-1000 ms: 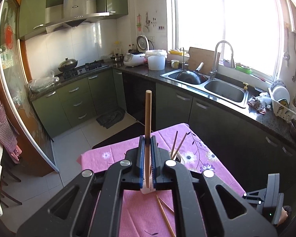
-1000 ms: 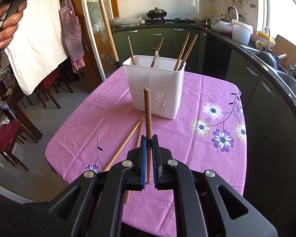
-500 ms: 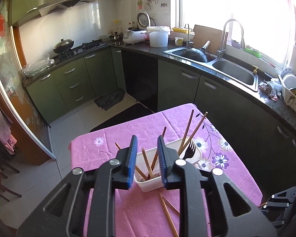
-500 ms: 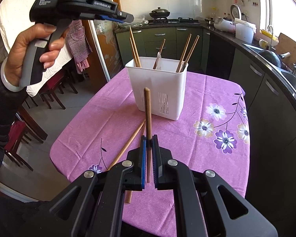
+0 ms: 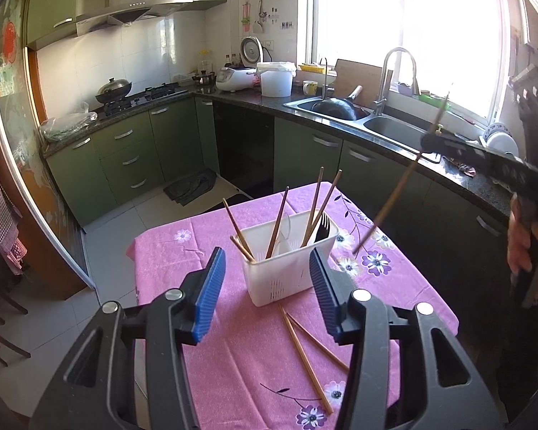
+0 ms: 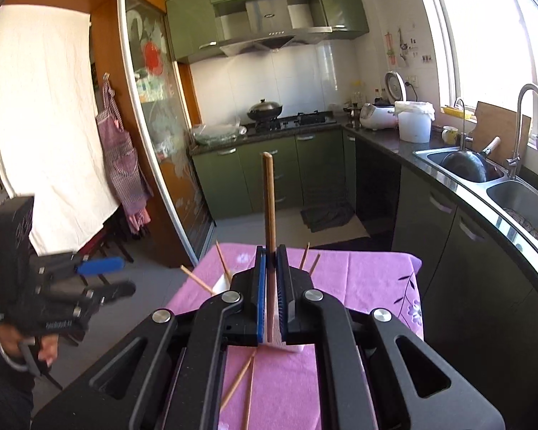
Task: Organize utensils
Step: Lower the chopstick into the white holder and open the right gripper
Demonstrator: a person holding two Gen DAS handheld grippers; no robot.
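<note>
Chopstick clamped upright in my right fingers, raised above white holder on table. My left fingers opening, empty, short of holder. Next: lower chopstick into compartment; two more lie just before holder

I am looking over my black left gripper with its ribbed blue pads at a white slotted plastic utensil holder, light-brown wooden chopsticks and a pink tablecloth patterned with purple-and-white flowers.
</note>
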